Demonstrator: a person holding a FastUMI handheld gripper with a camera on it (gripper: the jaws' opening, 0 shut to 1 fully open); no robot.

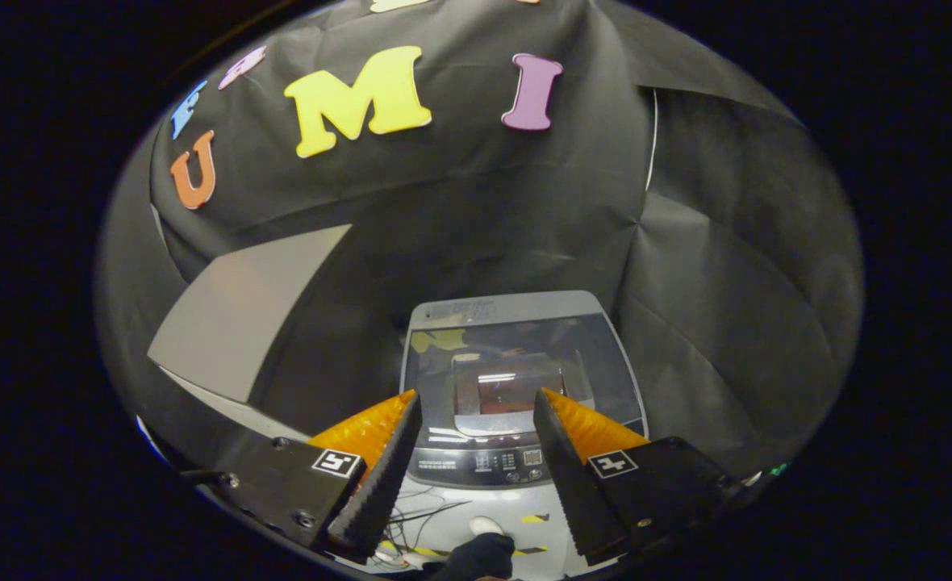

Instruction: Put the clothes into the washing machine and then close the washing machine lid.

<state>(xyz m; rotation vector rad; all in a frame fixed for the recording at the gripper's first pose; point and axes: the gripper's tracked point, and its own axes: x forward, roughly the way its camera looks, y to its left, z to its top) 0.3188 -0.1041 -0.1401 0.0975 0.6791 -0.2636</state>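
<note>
Your gripper (pixel 476 399) hangs wide open and empty, washer (pixel 520 387) just beyond the fingers, lid (pixel 516 363) down. No clothes in sight; perhaps they're already inside, though the dark glass won't confirm. If so, you're done.

You had black cloth (pixel 476 210) hung as the booth's wall on every side, creased and folded, with a seam and a pale cord (pixel 652 137) running down its right part. A flat grey panel (pixel 242 315) leaned against it on the left. Below, pale floor (pixel 444 516) showed thin dark cables (pixel 423 512) and striped tape (pixel 534 518)
</note>
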